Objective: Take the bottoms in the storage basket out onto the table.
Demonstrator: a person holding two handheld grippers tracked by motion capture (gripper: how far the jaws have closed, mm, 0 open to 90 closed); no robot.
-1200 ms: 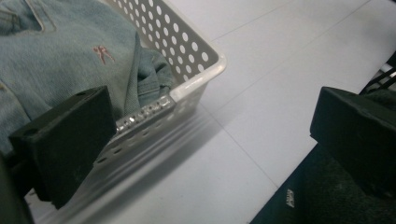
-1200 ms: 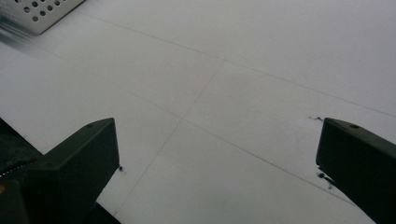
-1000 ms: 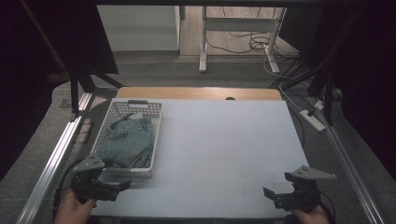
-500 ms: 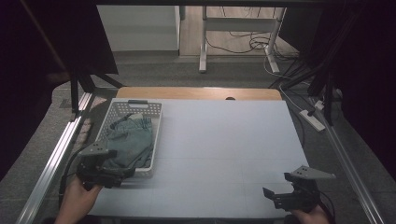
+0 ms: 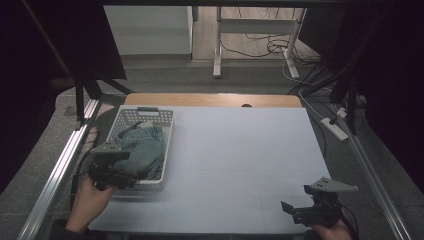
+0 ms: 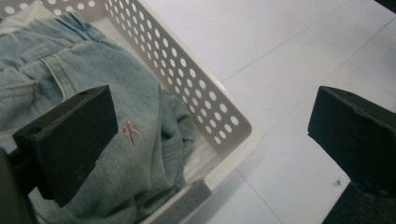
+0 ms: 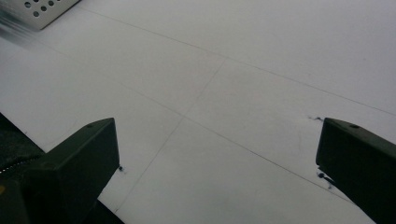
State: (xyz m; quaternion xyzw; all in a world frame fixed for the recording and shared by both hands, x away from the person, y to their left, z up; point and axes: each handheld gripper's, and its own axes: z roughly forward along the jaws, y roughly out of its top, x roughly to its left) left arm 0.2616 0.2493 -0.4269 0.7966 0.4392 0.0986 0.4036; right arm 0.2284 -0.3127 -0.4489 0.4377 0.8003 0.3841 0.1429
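Observation:
A white perforated basket (image 5: 168, 142) stands on the left of the pale table and holds crumpled light-blue jeans (image 5: 146, 150). My left gripper (image 5: 131, 179) hovers over the basket's near end, its jaws wide open. In the left gripper view it (image 6: 210, 135) straddles the basket's corner wall (image 6: 205, 107), one jaw above the jeans (image 6: 144, 93) and the other above bare table. Nothing is between the jaws. My right gripper (image 5: 292, 210) rests low at the table's near right, open and holding nothing, and in its own view it (image 7: 217, 154) faces bare tabletop.
The table top (image 5: 240, 150) is a flat pale sheet with faint seam lines. A corner of the basket (image 7: 42, 9) sits far off in the right gripper view. Metal rails (image 5: 60, 170) run along both sides of the table. Cables and a desk frame (image 5: 217, 50) lie beyond the far edge.
My left gripper has moved forward from the near left table edge to above the basket's near end. The right gripper has stayed in place.

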